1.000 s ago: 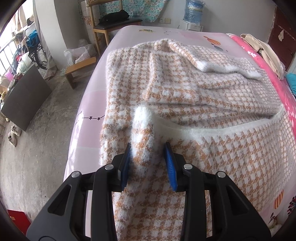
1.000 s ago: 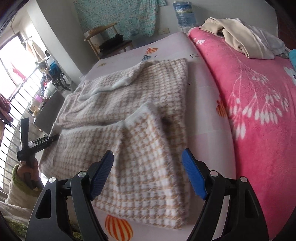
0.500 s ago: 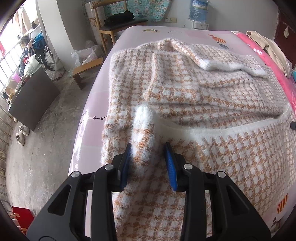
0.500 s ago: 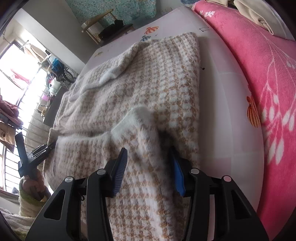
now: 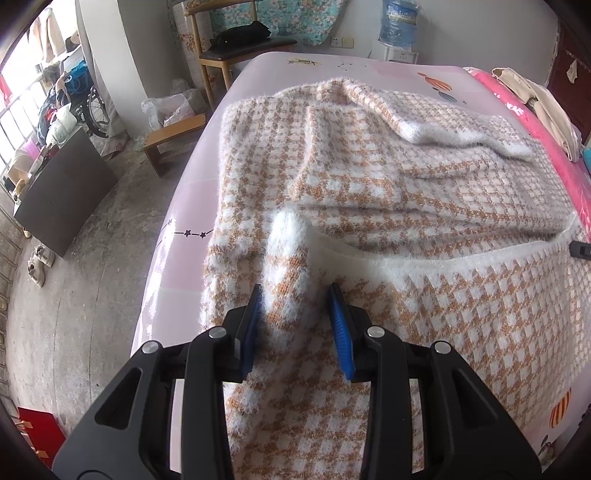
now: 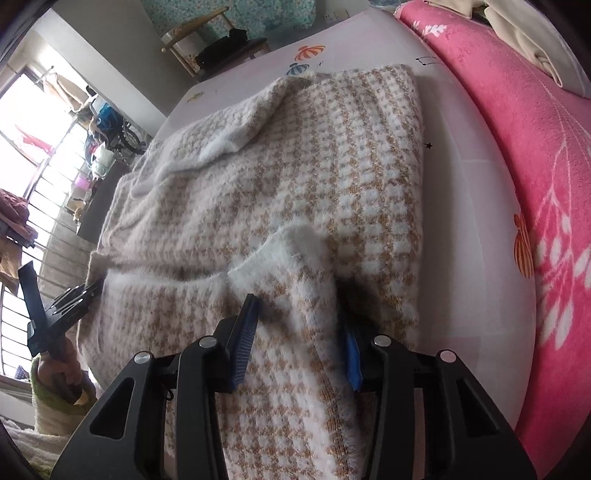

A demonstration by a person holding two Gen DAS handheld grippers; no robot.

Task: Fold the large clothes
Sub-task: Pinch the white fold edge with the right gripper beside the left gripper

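A wide bed covered with a pale pink printed sheet fills both views, and a bright pink fleece blanket with a white leaf pattern runs along its far side in the right wrist view. Spread across the sheet lies the large fuzzy knit garment in tan-and-white houndstooth check, flat over most of the bed, with its near part doubled back over the rest so that a white furry edge runs across it. A folded sleeve rests on its far part.

The left gripper, black with blue pads, is closed on a raised ridge of the garment's folded edge near the bed's left side; the cloth bunches up between its two fingers. The right gripper, of the same make, pinches another raised corner of that folded edge near the garment's right border, its right finger half buried in the fuzzy cloth. In the right wrist view the left gripper shows at the far left, held in a hand with a green cuff.

Beyond the bed stand a wooden chair with a dark seat, a blue water jug against the wall, and a heap of cream-coloured clothing on the blanket.
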